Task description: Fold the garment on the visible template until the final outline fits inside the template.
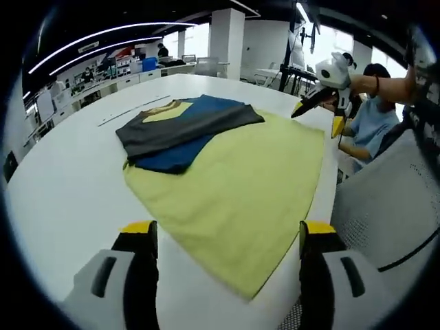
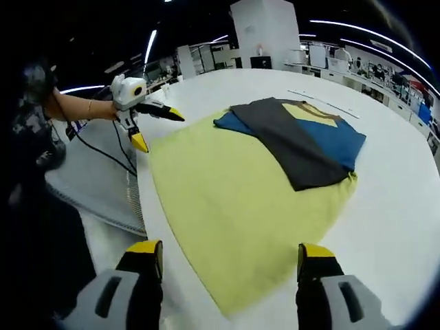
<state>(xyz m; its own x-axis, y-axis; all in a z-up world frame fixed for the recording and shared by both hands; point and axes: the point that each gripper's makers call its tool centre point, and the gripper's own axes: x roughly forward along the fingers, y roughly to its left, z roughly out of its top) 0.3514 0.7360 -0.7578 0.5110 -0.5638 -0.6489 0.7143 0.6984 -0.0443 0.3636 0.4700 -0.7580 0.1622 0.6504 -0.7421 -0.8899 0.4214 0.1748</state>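
Left gripper view: left gripper [image 1: 227, 237] w/ jaws apart, empty, above the yellow template [image 1: 240, 185] on the white table [image 1: 62, 185]. Folded blue-grey garment [image 1: 185, 130] sits at the far end, mostly on it.

Right gripper view: right gripper [image 2: 227, 258] spread, empty; garment [image 2: 302, 141] overhangs template [image 2: 227, 199] edge, so tidying is probably left.
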